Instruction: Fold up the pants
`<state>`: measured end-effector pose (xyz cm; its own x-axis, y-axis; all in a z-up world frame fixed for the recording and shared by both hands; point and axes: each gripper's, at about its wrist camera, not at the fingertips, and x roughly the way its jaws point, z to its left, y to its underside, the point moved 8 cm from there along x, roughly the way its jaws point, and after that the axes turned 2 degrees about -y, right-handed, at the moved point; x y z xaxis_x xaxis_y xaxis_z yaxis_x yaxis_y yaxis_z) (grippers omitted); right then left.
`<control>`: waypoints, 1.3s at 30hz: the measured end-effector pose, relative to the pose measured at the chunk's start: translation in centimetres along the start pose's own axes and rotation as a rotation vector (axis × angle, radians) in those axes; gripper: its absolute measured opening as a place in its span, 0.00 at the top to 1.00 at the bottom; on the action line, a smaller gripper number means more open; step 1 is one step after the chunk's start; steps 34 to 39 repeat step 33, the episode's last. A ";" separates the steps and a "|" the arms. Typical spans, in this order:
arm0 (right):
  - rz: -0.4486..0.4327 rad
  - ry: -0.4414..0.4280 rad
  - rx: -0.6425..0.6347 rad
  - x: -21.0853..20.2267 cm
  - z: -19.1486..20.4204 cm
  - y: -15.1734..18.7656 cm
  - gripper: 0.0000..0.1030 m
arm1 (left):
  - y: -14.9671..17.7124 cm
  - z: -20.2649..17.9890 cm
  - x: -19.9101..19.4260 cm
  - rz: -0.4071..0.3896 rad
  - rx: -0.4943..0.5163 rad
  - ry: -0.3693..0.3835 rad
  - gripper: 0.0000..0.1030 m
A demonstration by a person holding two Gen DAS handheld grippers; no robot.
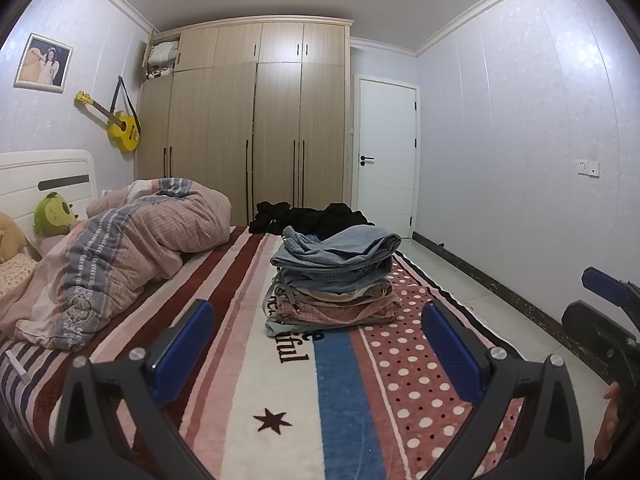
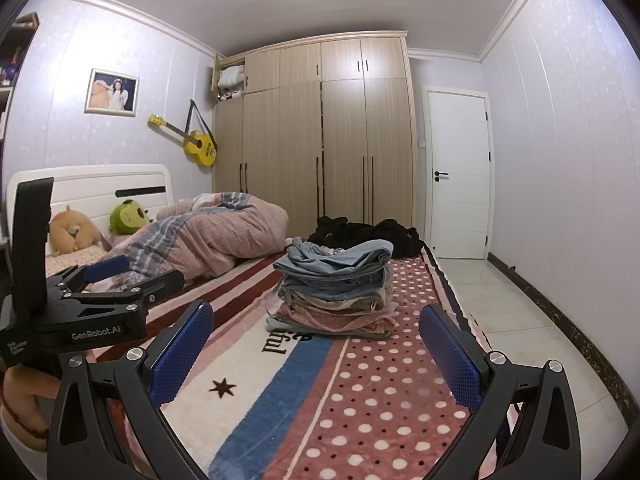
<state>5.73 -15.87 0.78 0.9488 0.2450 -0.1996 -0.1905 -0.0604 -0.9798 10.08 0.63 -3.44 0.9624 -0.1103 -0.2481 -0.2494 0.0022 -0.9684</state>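
A stack of folded pants (image 1: 334,280) sits on the striped and dotted blanket (image 1: 304,392), with light blue jeans on top; it also shows in the right wrist view (image 2: 336,288). Behind it lies a heap of black clothes (image 1: 308,218), also in the right wrist view (image 2: 360,232). My left gripper (image 1: 318,344) is open and empty, held above the blanket in front of the stack. My right gripper (image 2: 316,344) is open and empty, also short of the stack. The left gripper shows from the side in the right wrist view (image 2: 120,276).
A rumpled pink and grey quilt (image 1: 120,248) fills the bed's left side, with plush toys (image 1: 54,214) at the white headboard. A wooden wardrobe (image 1: 256,120) and a white door (image 1: 386,152) stand behind. Tiled floor (image 1: 480,300) runs along the bed's right edge.
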 end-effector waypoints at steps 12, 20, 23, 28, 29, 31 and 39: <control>-0.002 0.006 0.004 0.1 -0.1 0.2 0.00 | 0.1 -0.1 0.2 0.001 0.002 -0.001 0.01; -0.002 0.005 0.005 0.2 0.0 0.2 0.00 | 0.2 0.0 0.2 0.000 0.004 -0.002 0.01; -0.003 0.006 0.005 0.1 0.0 0.2 0.00 | 0.2 0.0 0.2 0.000 0.004 -0.002 0.01; -0.003 0.006 0.005 0.1 0.0 0.3 0.00 | 0.2 0.0 0.1 0.000 0.004 0.000 0.01; -0.004 0.006 0.004 0.2 0.0 0.3 0.00 | 0.2 0.0 0.2 0.000 0.005 0.000 0.01; -0.003 0.005 0.005 0.2 0.0 0.3 0.00 | 0.2 0.0 0.2 -0.001 0.005 0.000 0.01; -0.001 0.006 0.006 0.2 0.0 0.3 0.00 | 0.2 0.0 0.1 0.000 0.005 0.000 0.01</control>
